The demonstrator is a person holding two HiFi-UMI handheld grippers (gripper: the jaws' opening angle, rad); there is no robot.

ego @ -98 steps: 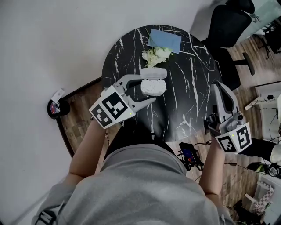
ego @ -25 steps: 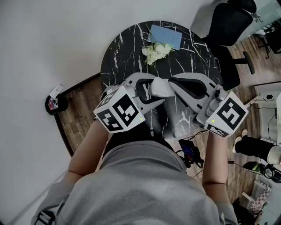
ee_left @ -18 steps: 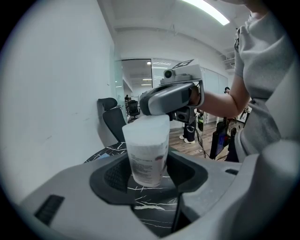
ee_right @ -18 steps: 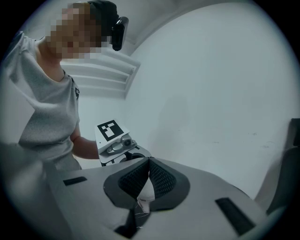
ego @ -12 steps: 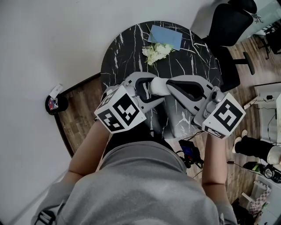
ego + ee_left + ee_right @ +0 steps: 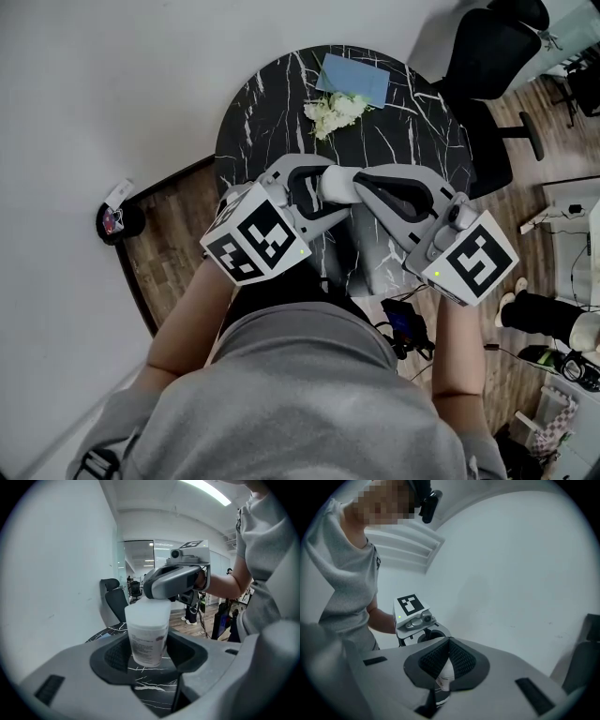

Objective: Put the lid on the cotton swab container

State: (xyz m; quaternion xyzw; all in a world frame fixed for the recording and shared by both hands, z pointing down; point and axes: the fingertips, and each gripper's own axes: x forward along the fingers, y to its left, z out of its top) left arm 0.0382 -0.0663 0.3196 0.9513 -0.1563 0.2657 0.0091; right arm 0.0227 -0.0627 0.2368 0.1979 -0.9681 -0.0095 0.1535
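A white translucent cotton swab container (image 6: 148,634) with a printed label stands upright between my left gripper's (image 6: 149,654) jaws, which are shut on its lower body above the black marble table (image 6: 394,141). Its white lid (image 6: 151,603) sits at the container's mouth, under my right gripper (image 6: 174,580), which is shut on it. In the head view both grippers meet over the table's near part: the left gripper (image 6: 322,193) from the left, the right gripper (image 6: 351,186) from the right, the container (image 6: 336,185) between them. The right gripper view shows its jaws (image 6: 448,666) almost together, with the container (image 6: 443,682) just below.
White flowers (image 6: 335,112) and a blue pad (image 6: 352,82) lie at the table's far side. A black office chair (image 6: 487,66) stands beyond the table at the right. A small dark device (image 6: 405,328) with cables lies on the wooden floor near the person's legs.
The right gripper came in from the table's right edge and now meets the left one at the container. The lid has left the table. Over the last second the right gripper's cube swung slightly nearer.
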